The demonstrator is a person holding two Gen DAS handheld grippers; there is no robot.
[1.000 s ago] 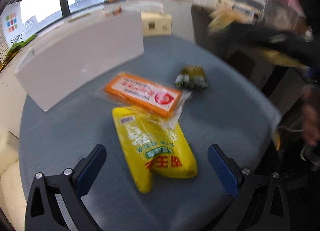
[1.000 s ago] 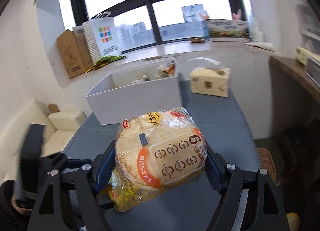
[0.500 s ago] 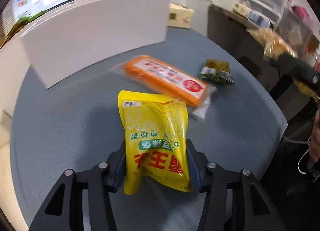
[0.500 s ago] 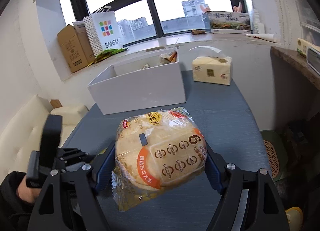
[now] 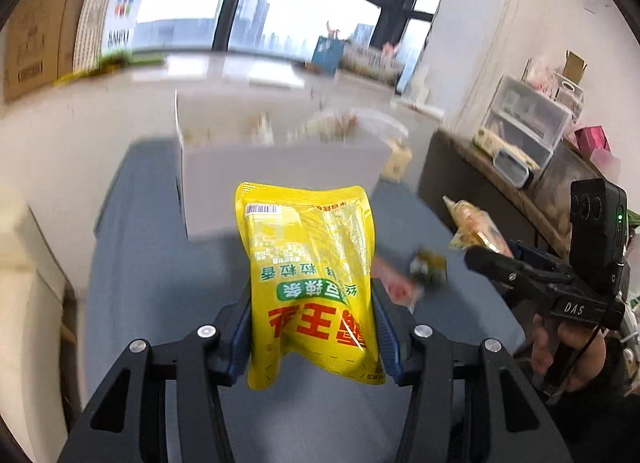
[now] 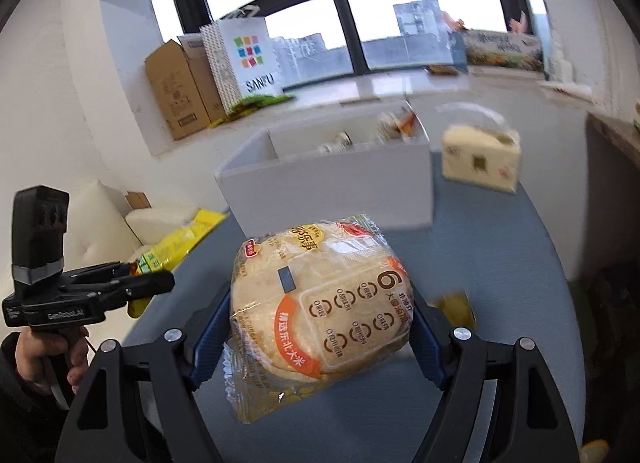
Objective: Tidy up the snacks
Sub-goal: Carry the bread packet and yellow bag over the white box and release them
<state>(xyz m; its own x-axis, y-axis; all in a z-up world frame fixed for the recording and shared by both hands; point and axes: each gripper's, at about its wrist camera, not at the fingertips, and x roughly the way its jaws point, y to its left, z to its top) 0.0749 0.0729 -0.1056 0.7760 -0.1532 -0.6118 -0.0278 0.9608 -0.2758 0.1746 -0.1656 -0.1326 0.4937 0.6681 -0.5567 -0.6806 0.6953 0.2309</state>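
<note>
My left gripper (image 5: 314, 327) is shut on a yellow snack bag (image 5: 310, 275) and holds it up above the grey table (image 5: 160, 283), facing the white storage box (image 5: 280, 187). My right gripper (image 6: 316, 323) is shut on a clear pack of rice crackers (image 6: 320, 303), held above the table in front of the white box (image 6: 332, 187), which holds several snacks. The left gripper with the yellow bag (image 6: 176, 247) shows at the left of the right wrist view. The right gripper with the cracker pack (image 5: 472, 227) shows at the right of the left wrist view.
An orange packet (image 5: 394, 283) and a small green-gold packet (image 5: 430, 265) lie on the table behind the yellow bag. A tissue pack (image 6: 482, 159) stands right of the box. A cream sofa (image 6: 100, 223) is left of the table, shelves with bins (image 5: 528, 131) right.
My left gripper closed on the yellow bag, lifted it off the table and tilted up toward the white box. My right gripper kept the cracker pack and moved slightly closer to the box.
</note>
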